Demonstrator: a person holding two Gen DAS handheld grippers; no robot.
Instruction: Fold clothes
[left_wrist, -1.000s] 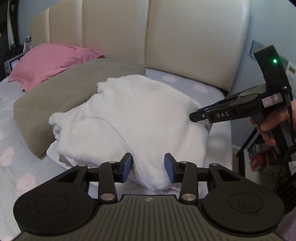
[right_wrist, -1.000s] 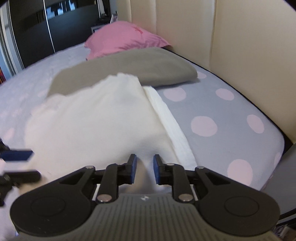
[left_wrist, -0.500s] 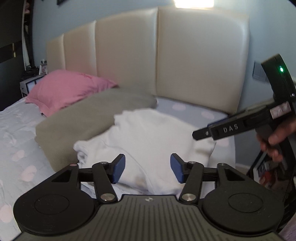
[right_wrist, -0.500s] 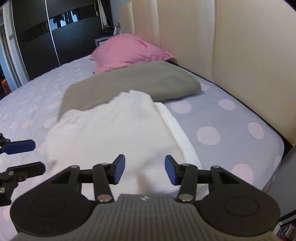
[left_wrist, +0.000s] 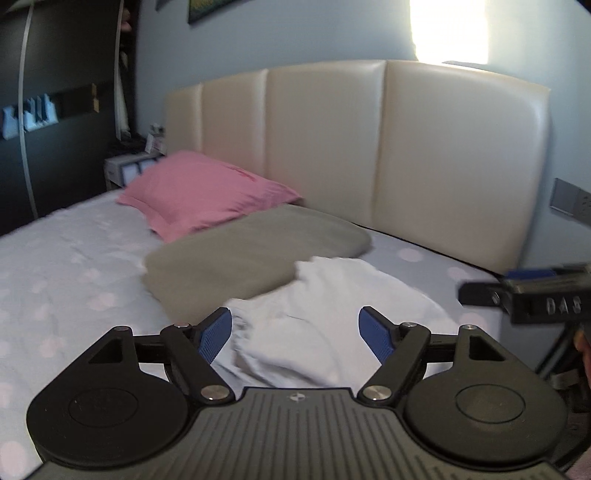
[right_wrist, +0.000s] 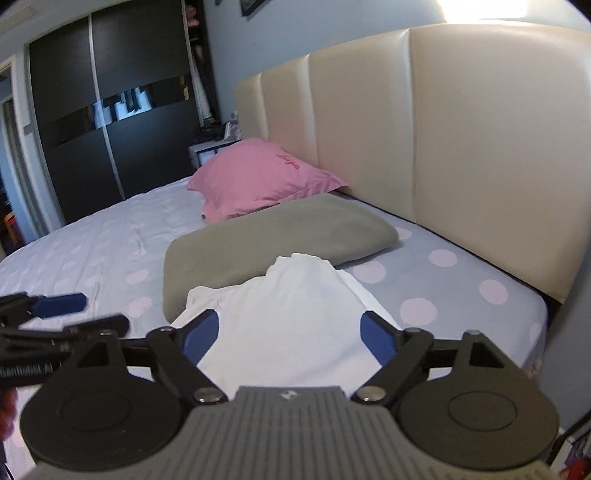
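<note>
Left wrist view: the left tongs (left_wrist: 297, 334) fill the bottom of the frame with their blue pads spread wide and nothing between them. Just past them, low and centre, lies the white garment (left_wrist: 332, 314), folded into a soft bundle on the bed (left_wrist: 66, 266), whose pale sheet carries faint pink dots. The garment's upper left edge overlaps a grey-brown blanket (left_wrist: 251, 254), and beyond that, left of centre, a pink pillow (left_wrist: 203, 195) leans by the cream padded headboard (left_wrist: 388, 147). At the right edge, mid-height, the right tongs (left_wrist: 480, 291) come in from the side, blurred, so their state cannot be read from here.

In the right wrist view, the right tongs (right_wrist: 288, 334) sit across the bottom of the frame, pads spread apart and gripping nothing, with the white garment (right_wrist: 288, 306) framed between them, lying flat on the bed. The left tongs (right_wrist: 96, 312) show at the lower left edge with a gap between the fingers. A dark wardrobe (right_wrist: 110, 129) stands at upper left.
</note>
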